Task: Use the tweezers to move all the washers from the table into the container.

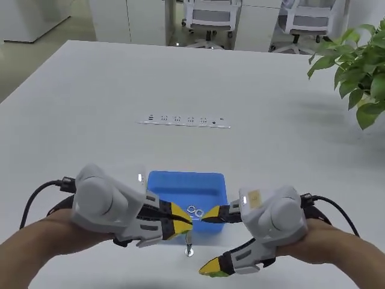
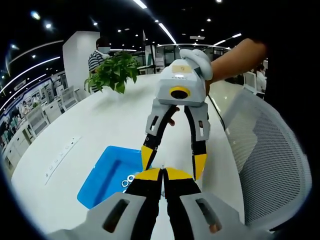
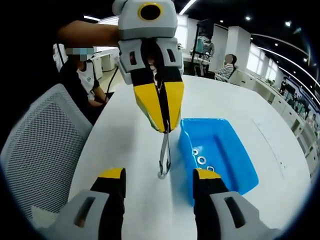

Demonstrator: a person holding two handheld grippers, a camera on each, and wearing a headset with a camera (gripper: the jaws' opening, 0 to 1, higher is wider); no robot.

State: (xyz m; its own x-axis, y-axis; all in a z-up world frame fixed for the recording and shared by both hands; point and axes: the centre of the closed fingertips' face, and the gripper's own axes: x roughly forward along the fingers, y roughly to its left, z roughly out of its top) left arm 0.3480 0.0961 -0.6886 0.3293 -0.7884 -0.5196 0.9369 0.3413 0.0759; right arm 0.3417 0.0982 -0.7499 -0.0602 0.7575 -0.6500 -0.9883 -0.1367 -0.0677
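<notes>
My left gripper [image 1: 180, 221] is shut on thin metal tweezers [image 1: 188, 241], which point down at the white table just in front of the blue container [image 1: 180, 183]. In the right gripper view the tweezers [image 3: 164, 147] hang from the left gripper [image 3: 162, 125], and their tips sit at a small washer [image 3: 162, 175] on the table. I cannot tell whether the washer is pinched. Three washers [image 3: 201, 160] lie in the container [image 3: 235, 160]. My right gripper [image 1: 210, 242] stands open around the tweezers' tip with nothing in it. The left gripper view shows the right gripper [image 2: 173, 161] above my shut left gripper [image 2: 162, 175].
A flush socket strip [image 1: 183, 120] is set into the white table [image 1: 271, 138] beyond the container. A green plant [image 1: 358, 66] stands at the far right edge. A mesh chair [image 3: 40, 145] and office chairs [image 1: 210, 18] surround the table. A person [image 2: 100, 55] stands in the background.
</notes>
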